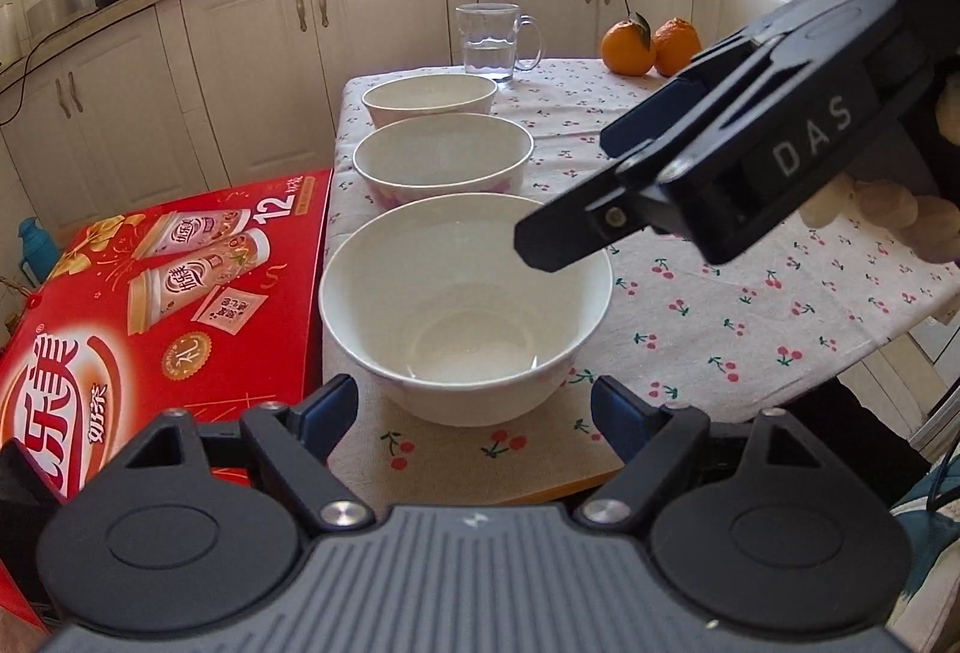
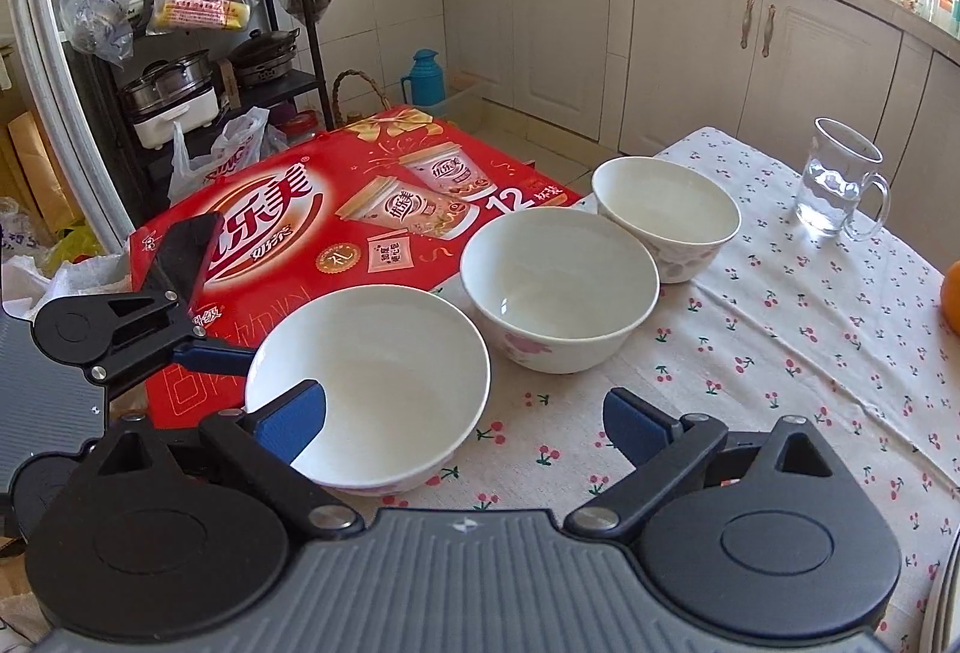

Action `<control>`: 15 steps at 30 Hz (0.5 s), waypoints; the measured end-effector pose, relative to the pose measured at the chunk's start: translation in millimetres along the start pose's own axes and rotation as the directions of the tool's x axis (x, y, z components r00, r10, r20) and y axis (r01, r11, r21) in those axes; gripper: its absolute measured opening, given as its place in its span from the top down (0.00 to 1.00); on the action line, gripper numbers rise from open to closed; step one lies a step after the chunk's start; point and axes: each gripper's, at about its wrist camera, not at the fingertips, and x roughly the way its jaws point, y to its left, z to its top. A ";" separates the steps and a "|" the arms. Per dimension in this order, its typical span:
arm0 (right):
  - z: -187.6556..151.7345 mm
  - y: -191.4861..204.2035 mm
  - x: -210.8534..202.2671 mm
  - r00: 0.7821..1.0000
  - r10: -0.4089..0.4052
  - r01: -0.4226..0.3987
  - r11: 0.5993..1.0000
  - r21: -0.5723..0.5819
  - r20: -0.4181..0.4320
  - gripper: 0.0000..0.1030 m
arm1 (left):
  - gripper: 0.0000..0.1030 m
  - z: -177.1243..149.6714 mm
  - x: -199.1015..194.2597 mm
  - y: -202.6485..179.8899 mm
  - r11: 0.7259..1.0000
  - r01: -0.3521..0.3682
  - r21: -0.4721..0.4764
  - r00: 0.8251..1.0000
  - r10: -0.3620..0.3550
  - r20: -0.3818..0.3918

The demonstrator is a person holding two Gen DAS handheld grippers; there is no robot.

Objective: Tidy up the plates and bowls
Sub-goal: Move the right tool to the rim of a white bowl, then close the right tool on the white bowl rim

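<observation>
Standing upright, 3 bowls [image 1: 465, 305] in line.

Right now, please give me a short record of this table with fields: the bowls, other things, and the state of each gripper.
bowls: three white bowls in a row, not stacked; near bowl, middle bowl, far bowl
bowl contents: empty
surface: table with cherry-print cloth
other things: glass mug with some water; two oranges; red box beside the table
left gripper: open, near bowl ahead of the jaws, not gripped
right gripper: open, one finger over the near bowl, holding nothing
</observation>
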 end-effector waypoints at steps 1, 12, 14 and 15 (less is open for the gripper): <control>1.3 0.0 3.9 1.000 0.010 -0.010 1.000 0.001 -0.007 0.05 | 0.18 0.0 1.1 0.0 1.000 0.001 -0.001 1.000 -0.001 0.000; 8.4 1.3 33.4 0.994 0.081 -0.081 0.997 0.005 -0.074 0.27 | 0.18 1.6 3.8 0.3 1.000 0.004 0.012 1.000 -0.005 0.024; 9.2 1.0 35.9 0.993 0.089 -0.089 0.996 0.008 -0.079 0.29 | 0.18 2.0 3.9 1.1 1.000 0.005 0.009 1.000 -0.005 0.024; 9.5 0.7 36.9 0.992 0.092 -0.092 0.996 0.010 -0.081 0.29 | 0.19 2.2 3.2 1.1 1.000 0.005 0.010 1.000 -0.006 0.027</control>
